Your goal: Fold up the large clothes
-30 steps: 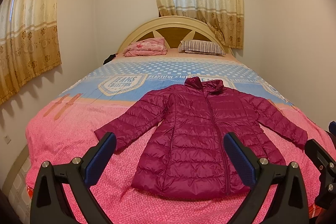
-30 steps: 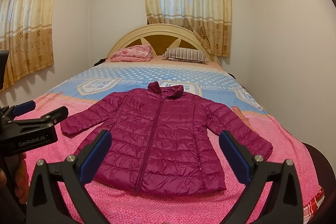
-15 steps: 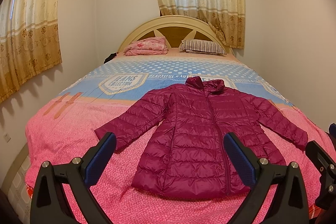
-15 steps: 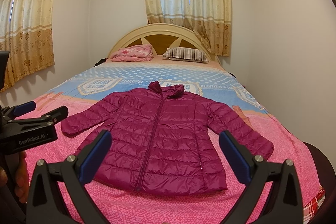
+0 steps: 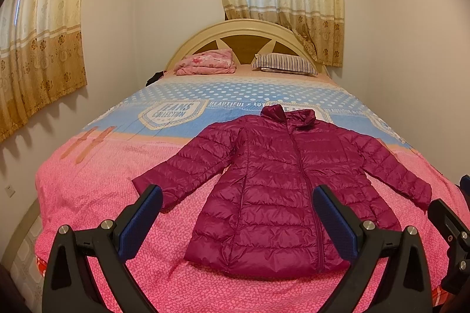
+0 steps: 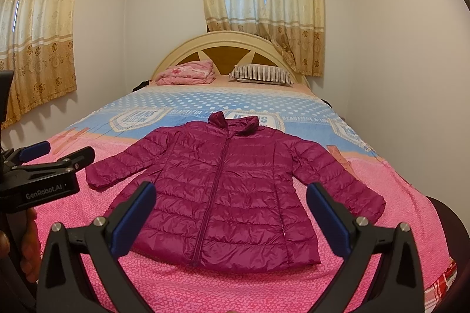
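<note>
A magenta quilted puffer jacket [image 5: 282, 189] lies flat and zipped on the bed, front up, collar toward the headboard, both sleeves spread out; it also shows in the right wrist view [image 6: 229, 189]. My left gripper [image 5: 238, 213] is open and empty, held above the foot of the bed in front of the jacket's hem. My right gripper [image 6: 232, 210] is open and empty too, a little to the right of the left one. The left gripper's body shows at the left edge of the right wrist view [image 6: 44, 181].
The bed [image 5: 97, 189] has a pink and blue cover. A folded pink blanket [image 5: 205, 66] and a striped pillow [image 5: 285, 65] lie by the curved headboard [image 5: 243, 34]. Walls with curtains close in on both sides.
Both views have shifted very slightly; the jacket and the grippers' openings are unchanged.
</note>
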